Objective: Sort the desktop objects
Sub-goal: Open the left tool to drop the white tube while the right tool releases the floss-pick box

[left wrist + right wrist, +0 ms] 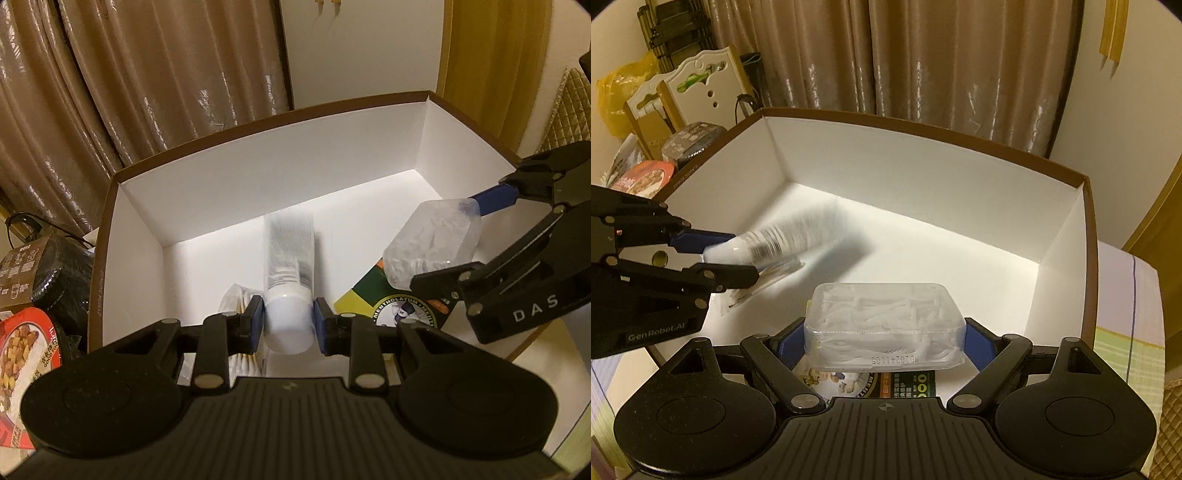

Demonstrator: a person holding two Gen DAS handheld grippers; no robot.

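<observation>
Left gripper clamps a white-capped bottle by its cap, and right gripper clamps a clear plastic case; both hang over the white box. Risk: the bottle, pinched at one end, may swing loose.

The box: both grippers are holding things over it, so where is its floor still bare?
The box floor is bare along the far wall and toward the right corner. The near side is crowded: a cotton swab pack near left, a green Mentholatum box near middle, under the held tube and clear case.
</observation>
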